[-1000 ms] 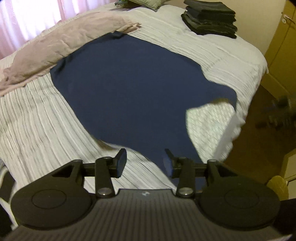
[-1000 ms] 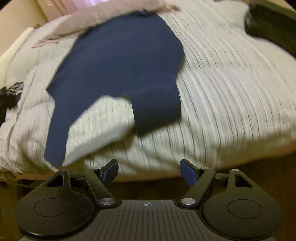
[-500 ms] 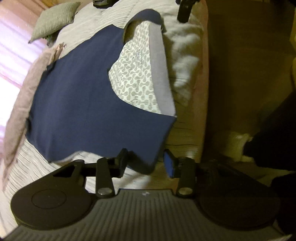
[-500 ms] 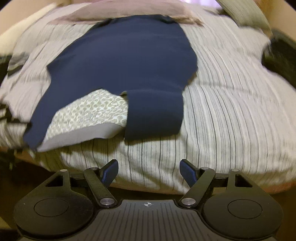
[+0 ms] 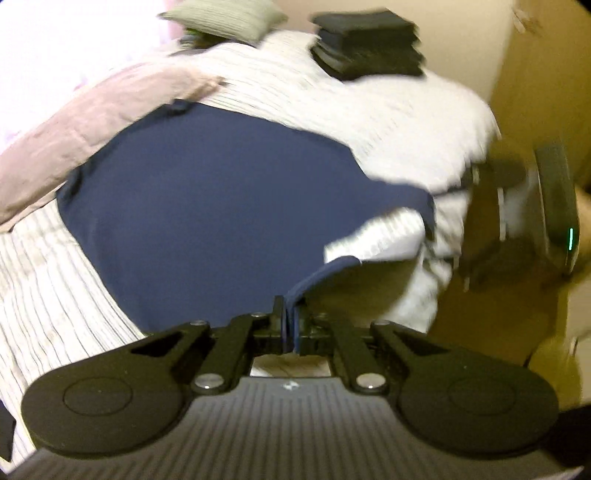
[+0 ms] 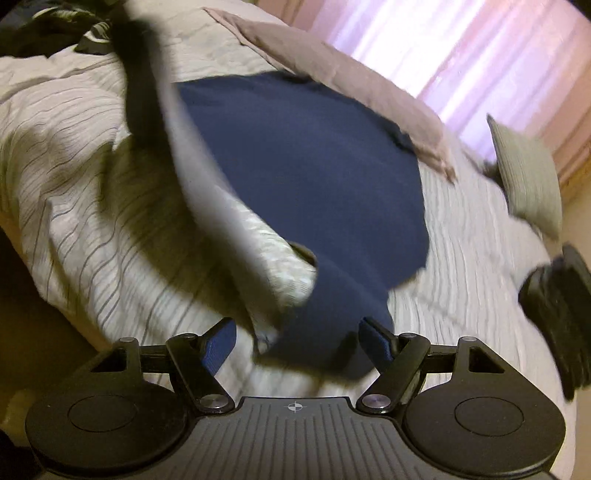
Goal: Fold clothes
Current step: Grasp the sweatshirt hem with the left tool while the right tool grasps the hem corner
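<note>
A navy blue garment [image 5: 207, 221] lies spread on the striped bed cover [image 5: 48, 288]. Its near corner is lifted, and my left gripper [image 5: 289, 325] is shut on that navy edge. A patterned pale inner side [image 5: 384, 236] shows where the cloth is turned over. In the right wrist view the same navy garment [image 6: 314, 166] spreads ahead, with one navy end [image 6: 332, 339] lying between the open fingers of my right gripper [image 6: 297, 343]. The patterned lining [image 6: 273, 258] rises in a blurred fold to the left. My right gripper also appears blurred at the far right of the left wrist view.
A stack of folded dark clothes [image 5: 369, 48] sits at the bed's far corner, also seen as a blurred stack of dark clothes [image 6: 557, 302]. A pinkish blanket [image 5: 92, 122] lies along the far side, a grey-green pillow [image 6: 524, 177] beyond it. Dark loose clothing [image 6: 55, 26] lies far left. Wooden floor borders the bed.
My left gripper went from open to shut on the navy garment's edge and lifted it. My right gripper stayed open and moved in until the other navy end sits between its fingers.
</note>
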Action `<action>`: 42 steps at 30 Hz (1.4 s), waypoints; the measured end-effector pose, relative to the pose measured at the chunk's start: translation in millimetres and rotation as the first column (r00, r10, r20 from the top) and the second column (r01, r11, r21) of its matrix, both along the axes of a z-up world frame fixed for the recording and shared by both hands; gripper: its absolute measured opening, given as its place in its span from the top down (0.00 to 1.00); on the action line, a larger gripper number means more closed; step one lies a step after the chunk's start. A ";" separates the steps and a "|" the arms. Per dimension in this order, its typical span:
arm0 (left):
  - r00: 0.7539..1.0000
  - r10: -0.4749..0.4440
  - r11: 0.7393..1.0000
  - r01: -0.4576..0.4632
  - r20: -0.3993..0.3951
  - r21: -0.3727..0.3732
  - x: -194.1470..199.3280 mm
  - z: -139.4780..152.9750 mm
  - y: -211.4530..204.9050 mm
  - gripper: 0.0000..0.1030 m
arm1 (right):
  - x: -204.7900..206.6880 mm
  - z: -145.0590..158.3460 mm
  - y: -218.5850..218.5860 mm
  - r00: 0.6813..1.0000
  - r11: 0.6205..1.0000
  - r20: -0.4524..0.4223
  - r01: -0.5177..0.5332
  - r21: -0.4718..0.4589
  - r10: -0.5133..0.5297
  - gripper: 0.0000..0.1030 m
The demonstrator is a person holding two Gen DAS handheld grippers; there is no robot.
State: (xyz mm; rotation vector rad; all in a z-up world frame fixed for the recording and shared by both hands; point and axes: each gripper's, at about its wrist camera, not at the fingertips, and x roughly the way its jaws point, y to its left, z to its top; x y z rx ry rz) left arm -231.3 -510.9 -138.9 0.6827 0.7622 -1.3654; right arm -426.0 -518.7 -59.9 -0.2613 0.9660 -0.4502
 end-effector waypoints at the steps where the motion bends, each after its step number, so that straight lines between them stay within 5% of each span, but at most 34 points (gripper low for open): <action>1: 1.000 0.008 1.000 -0.008 -0.007 -0.004 4.9 3.4 -2.7 0.98 | 3.5 -5.3 0.1 1.000 1.000 -0.004 -0.010 -0.017 0.010 0.26; 10: 1.000 0.001 1.000 -0.001 0.009 0.017 12.3 6.3 -6.8 0.98 | -4.0 -8.3 -2.1 0.999 0.985 -0.025 -0.038 -0.167 0.035 0.27; 13: 0.999 -0.037 0.998 0.036 0.032 0.050 4.9 -1.8 -0.6 0.98 | -11.0 -5.5 -3.4 0.994 0.983 -0.074 -0.089 -0.158 0.078 0.93; 15: 0.992 -0.099 0.992 0.093 0.074 0.085 -7.3 -6.1 8.5 0.98 | -17.5 0.1 -5.7 0.990 0.985 -0.100 -0.115 -0.131 0.102 0.97; 22: 0.932 -0.323 0.939 0.295 0.164 0.174 -68.0 -17.9 51.2 0.99 | -63.9 47.3 13.1 0.954 0.967 -0.205 -0.239 -0.083 0.218 0.99; 26: 0.915 -0.345 0.933 0.311 0.209 0.179 -90.6 -24.9 66.3 1.00 | -66.3 61.6 27.7 0.936 0.955 -0.232 -0.288 -0.074 0.264 1.00; 42: 0.916 -0.360 0.928 0.333 0.177 0.164 -127.9 -3.4 120.7 1.00 | -98.9 86.9 88.0 0.903 0.948 -0.296 -0.318 0.031 0.312 1.00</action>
